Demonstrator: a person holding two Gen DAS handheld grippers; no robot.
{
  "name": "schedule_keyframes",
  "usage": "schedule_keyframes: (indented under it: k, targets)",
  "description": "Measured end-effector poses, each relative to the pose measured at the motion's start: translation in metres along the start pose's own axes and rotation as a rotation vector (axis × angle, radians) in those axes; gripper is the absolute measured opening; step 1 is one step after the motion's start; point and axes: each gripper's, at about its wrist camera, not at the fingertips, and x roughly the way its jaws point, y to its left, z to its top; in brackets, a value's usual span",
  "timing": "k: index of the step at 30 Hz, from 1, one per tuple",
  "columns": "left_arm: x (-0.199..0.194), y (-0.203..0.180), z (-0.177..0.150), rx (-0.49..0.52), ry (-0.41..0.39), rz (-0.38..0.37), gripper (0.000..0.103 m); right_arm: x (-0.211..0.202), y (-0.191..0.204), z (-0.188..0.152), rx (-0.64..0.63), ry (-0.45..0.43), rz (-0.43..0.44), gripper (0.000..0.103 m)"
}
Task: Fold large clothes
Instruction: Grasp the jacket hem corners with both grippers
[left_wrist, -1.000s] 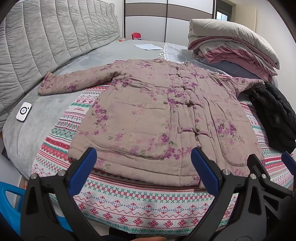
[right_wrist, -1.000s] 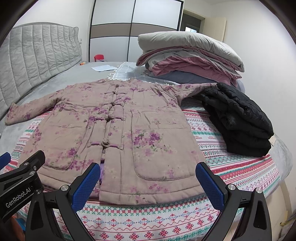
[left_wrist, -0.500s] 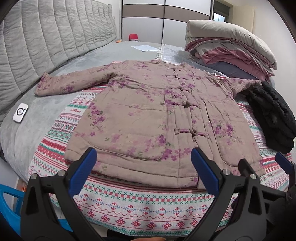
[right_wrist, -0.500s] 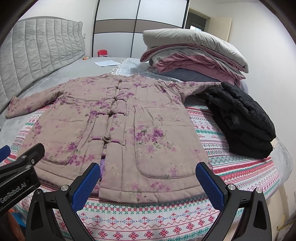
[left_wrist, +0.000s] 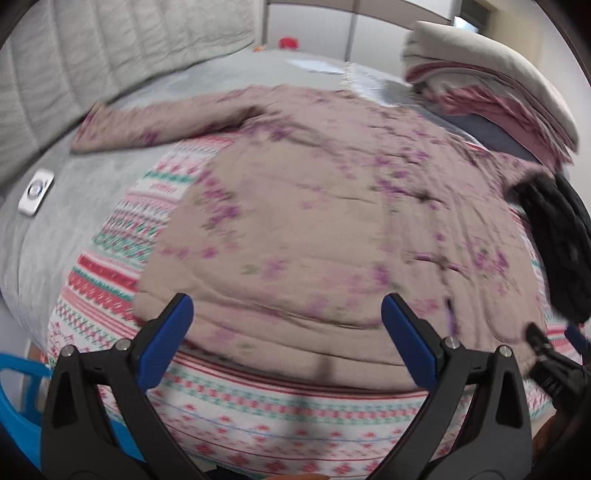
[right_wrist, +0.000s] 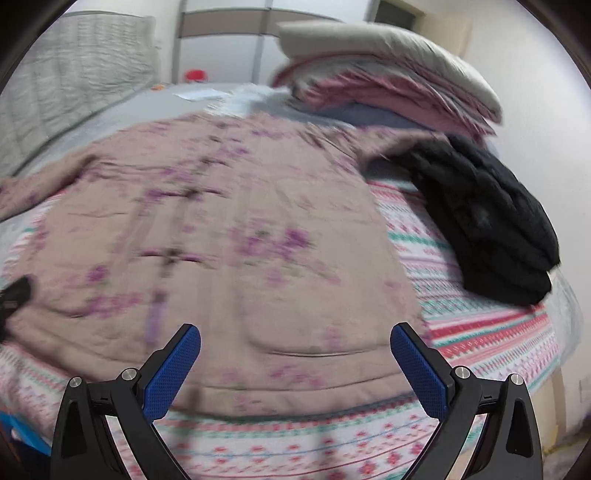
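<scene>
One floral padded coat lies flat on one patterned blanket, now looming larger than a second ago: both grippers have dropped toward its hem, so the fold is about to begin. One black jacket sits beyond the right gripper; left gripper and right are both spread wide, holding nothing.

home bedroom | bed, padded headboard, stacked quilts, wardrobe

Beige quilted jacket with purple flowers, spread flat, front up, sleeves outstretched, hem at near edge of patterned blanket.
</scene>
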Motion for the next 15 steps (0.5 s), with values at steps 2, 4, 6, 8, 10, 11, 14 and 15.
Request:
schedule_keyframes:
  k: [2,4,6,8,10,11,14,15]
  targets:
    - [0.004,0.026,0.003,-0.054,-0.004,0.024,0.101,0.014,-0.019,-0.001,0.037,0.017,-0.059,0.103]
    - [0.008,0.053,0.004,-0.101,-0.002,0.040,0.101,0.034,-0.036,-0.006,0.056,0.073,-0.121,0.103]
    - [0.016,0.080,0.001,-0.148,0.022,0.053,0.101,0.053,-0.054,-0.011,0.083,0.132,-0.123,0.103]
    - [0.026,0.100,-0.003,-0.193,0.063,0.030,0.101,0.067,-0.072,-0.017,0.133,0.184,-0.071,0.103]
    - [0.039,0.112,-0.008,-0.240,0.154,-0.020,0.101,0.073,-0.088,-0.020,0.211,0.197,0.008,0.103]
    - [0.045,0.118,-0.011,-0.275,0.187,-0.056,0.101,0.075,-0.095,-0.023,0.267,0.192,0.036,0.102]
    - [0.054,0.128,-0.018,-0.417,0.238,-0.137,0.101,0.078,-0.102,-0.024,0.366,0.180,0.057,0.098]
    - [0.054,0.128,-0.019,-0.439,0.235,-0.142,0.101,0.081,-0.101,-0.024,0.383,0.191,0.084,0.097]
